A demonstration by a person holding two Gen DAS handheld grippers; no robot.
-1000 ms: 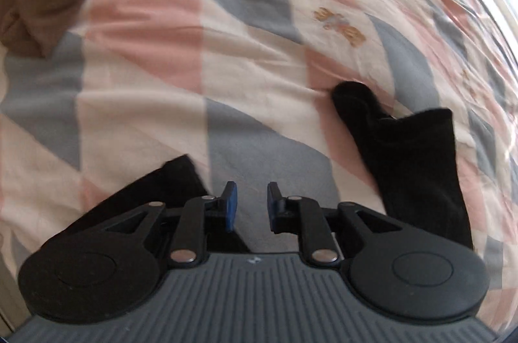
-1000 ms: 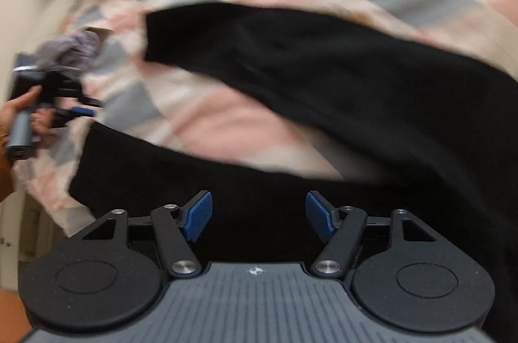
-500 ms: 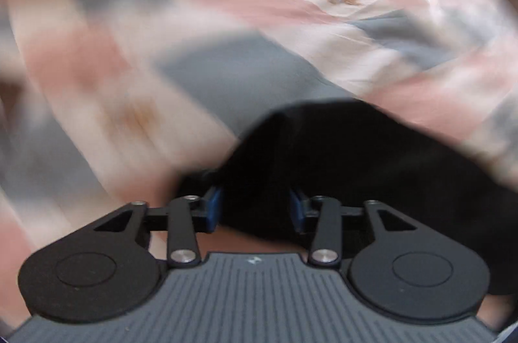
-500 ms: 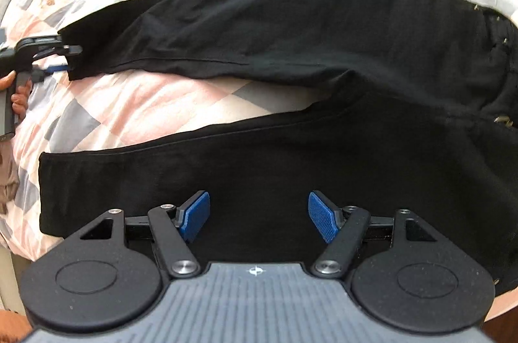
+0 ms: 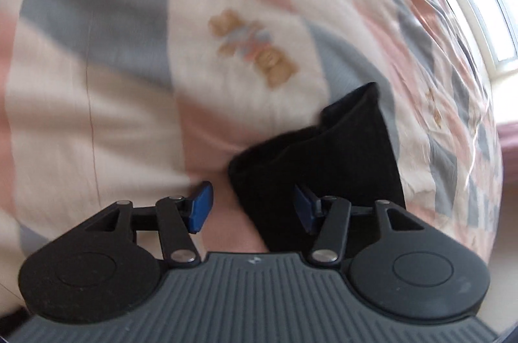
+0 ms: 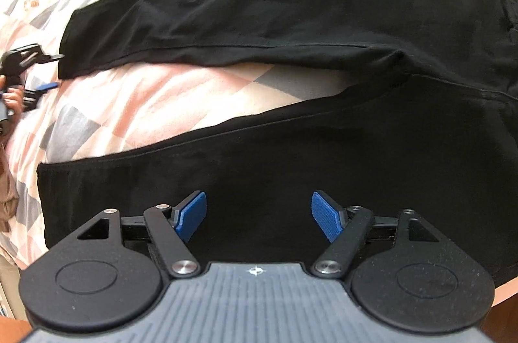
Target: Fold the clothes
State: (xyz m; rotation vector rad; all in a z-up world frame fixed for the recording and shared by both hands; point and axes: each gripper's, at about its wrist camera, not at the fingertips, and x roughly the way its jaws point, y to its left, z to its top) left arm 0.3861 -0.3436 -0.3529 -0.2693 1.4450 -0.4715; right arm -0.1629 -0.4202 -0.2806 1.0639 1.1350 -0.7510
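A pair of black trousers (image 6: pixel 291 28) lies spread on the patchwork bedspread (image 6: pixel 168 97), legs pointing left and waist at the right. My right gripper (image 6: pixel 259 215) is open and hovers over the near leg (image 6: pixel 259 161). My left gripper (image 5: pixel 252 208) is open at the far leg's cuff (image 5: pixel 323 155), which lies partly between its jaws, toward the right finger. In the right wrist view the left gripper (image 6: pixel 35 71) shows at the far left, beside that cuff.
The bedspread (image 5: pixel 129 84) has pink, grey and cream patches with a bear print (image 5: pixel 255 48). A window (image 5: pixel 492 3) is at the far right. Other clothing lies at the left edge of the right wrist view (image 6: pixel 6 200).
My left gripper has swung right to the far leg's cuff and opened wider. My right gripper has moved over the near leg, staying open.
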